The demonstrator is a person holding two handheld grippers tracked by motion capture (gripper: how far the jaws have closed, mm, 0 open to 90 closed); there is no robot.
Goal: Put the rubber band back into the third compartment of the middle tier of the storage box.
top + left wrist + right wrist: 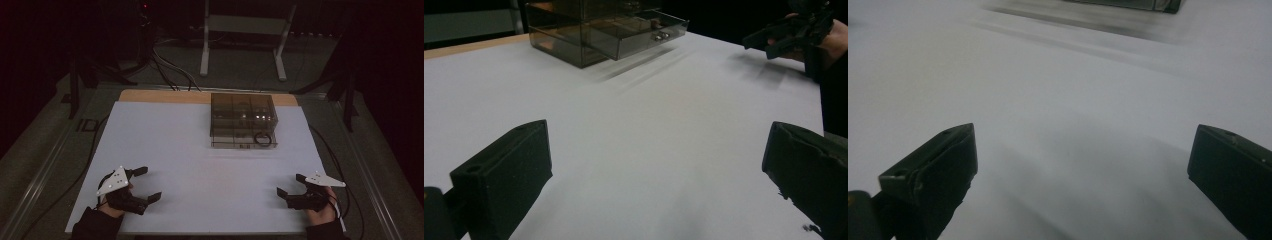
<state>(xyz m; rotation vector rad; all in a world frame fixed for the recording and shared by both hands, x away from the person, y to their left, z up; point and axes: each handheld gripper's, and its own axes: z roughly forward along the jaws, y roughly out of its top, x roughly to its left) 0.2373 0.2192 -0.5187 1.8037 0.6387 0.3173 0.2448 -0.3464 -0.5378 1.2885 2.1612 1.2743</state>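
Left claw (148,183): jaws set wide apart, nothing between them. It rests at the near left of the worktop (165,145), held by the person's left hand (112,202), with a grey three-cornered plate on top. In the left gripper view the two black jaws rise from the bottom corners with bare white surface between them.

Right claw (288,184): jaws likewise spread apart and empty. It sits at the near right of the worktop, held by the right hand (322,210), also carrying a grey plate. In the right gripper view the jaws stand at the two lower corners over bare white surface. The left gripper view also shows this claw (756,39) farther off at the upper right.

Drawer box (243,120): a small cabinet of smoky, see-through plastic, rectangular, with internal dividers visible through the top. It stands at the far centre of the worktop, slightly right of the midline, well apart from both claws. Its lower drawer (639,35) is pulled out toward the near side. A dark ring (263,138) lies in the near right corner of that drawer. In the left gripper view, small shiny items (659,35) show near the drawer front; their kind cannot be told.

Worktop: a white sheet over a wooden board, the wood exposed along the far edge.
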